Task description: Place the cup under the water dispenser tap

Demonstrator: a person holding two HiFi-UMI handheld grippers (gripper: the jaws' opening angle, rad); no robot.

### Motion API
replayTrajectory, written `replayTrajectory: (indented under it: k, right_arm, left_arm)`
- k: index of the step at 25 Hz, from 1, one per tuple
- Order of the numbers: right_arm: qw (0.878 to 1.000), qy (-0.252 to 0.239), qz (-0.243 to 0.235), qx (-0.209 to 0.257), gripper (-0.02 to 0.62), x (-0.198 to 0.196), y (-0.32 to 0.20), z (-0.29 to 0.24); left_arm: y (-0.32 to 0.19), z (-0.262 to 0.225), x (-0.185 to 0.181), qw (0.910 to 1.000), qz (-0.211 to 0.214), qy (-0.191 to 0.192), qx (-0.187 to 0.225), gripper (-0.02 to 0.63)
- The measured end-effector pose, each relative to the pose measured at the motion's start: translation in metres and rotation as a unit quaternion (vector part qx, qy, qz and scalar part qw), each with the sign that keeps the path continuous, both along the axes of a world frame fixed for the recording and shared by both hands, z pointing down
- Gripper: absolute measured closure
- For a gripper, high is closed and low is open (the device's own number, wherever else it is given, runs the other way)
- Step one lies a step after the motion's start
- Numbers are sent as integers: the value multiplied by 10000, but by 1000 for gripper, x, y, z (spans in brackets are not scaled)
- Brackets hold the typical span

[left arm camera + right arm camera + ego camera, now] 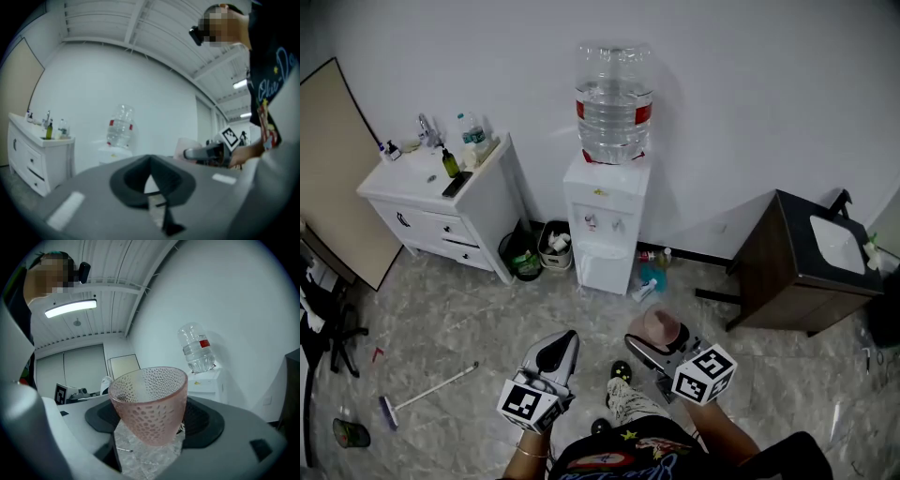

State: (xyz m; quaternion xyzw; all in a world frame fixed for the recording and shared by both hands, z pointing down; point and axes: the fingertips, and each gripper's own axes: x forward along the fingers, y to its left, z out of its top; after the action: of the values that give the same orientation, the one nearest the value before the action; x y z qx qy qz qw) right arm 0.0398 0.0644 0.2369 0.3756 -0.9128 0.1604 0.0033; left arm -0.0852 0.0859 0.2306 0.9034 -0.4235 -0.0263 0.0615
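A white water dispenser (pixel 605 225) with a clear bottle (pixel 614 103) on top stands against the far wall, its two taps (pixel 603 223) above a recess. My right gripper (pixel 654 345) is shut on a pink dimpled cup (pixel 657 326), held upright well short of the dispenser. In the right gripper view the cup (pixel 150 404) fills the space between the jaws, with the dispenser (pixel 205 380) far behind it. My left gripper (pixel 558 354) is beside it, shut and empty. The left gripper view shows the left gripper (pixel 151 174), the dispenser (pixel 114 153) and the cup (pixel 187 147) off to the right.
A white vanity cabinet (pixel 441 202) stands left of the dispenser, with two bins (pixel 534 251) between them. A dark cabinet with a sink (pixel 806 267) is at the right. Small bottles (pixel 649 279) lie by the dispenser's foot. A broom (pixel 427 392) lies on the marble floor at the left.
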Motion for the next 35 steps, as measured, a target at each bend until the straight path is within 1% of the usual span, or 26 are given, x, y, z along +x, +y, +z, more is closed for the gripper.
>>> replayTrajectory:
  k: [3,5,9,10,12,13,15,16,18,20,22,24,26,28,30,33,35]
  right_arm:
    - [9999,-4,-24,-114,238,-1,-57,21]
    - [9998,-11,-92,-177,238,-7,-98,37]
    - [9986,4,-528,-61,238,-37,-166,60]
    - [9981,2,-610,-7,238,-43,-186,65]
    - [9978,3,-634,191,238,-49,-230,77]
    - [9978,20,-565,354,238,-50,-252,85]
    - [9979,79,-321,560,238,-51,-292,112]
    - [9984,96,-186,528,238,-51,-311,131]
    - [9995,66,74,300,238,-54,-346,178]
    - [9996,84,271,42,238,-61,-376,229]
    - [9991,225,332,-107,238,-70,-401,274]
    - [9987,350,358,-90,238,-85,-424,311]
    - [9982,445,393,-71,238,-101,-444,344]
    - [9970,587,490,-86,238,-108,-462,375]
    - [9949,762,641,-131,238,-110,-478,399]
    - [9913,924,908,-218,238,-114,-499,424]
    - [9861,1025,1250,-395,238,-112,-509,439]
  left_arm:
    - [-47,17,-4,9999,-39,-84,-67,618]
    - [-83,22,-9,9998,-161,-129,-85,618]
    - [-154,35,-28,9989,-318,-295,-159,618]
    - [-176,38,-33,9986,-417,-296,-167,618]
    - [-221,47,-43,9963,-809,-283,-114,618]
    - [-241,54,-47,9946,-978,-339,-61,618]
    - [-273,79,-45,9926,-1044,-620,11,618]
    - [-286,97,-42,9921,-991,-764,-7,618]
    - [-309,143,-34,9919,-807,-963,-164,618]
    - [-332,191,-23,9915,-611,-1075,-406,618]
    - [-352,235,-15,9901,-507,-1137,-647,618]
    - [-371,271,-15,9888,-505,-1044,-944,618]
    - [-388,297,-20,9871,-587,-816,-1246,618]
    - [-398,310,-20,9877,-590,-604,-1320,618]
    - [-399,319,-21,9878,-498,-574,-1360,618]
    - [-395,335,-31,9851,-386,-604,-1564,618]
    - [-392,346,-39,9821,-350,-617,-1743,618]
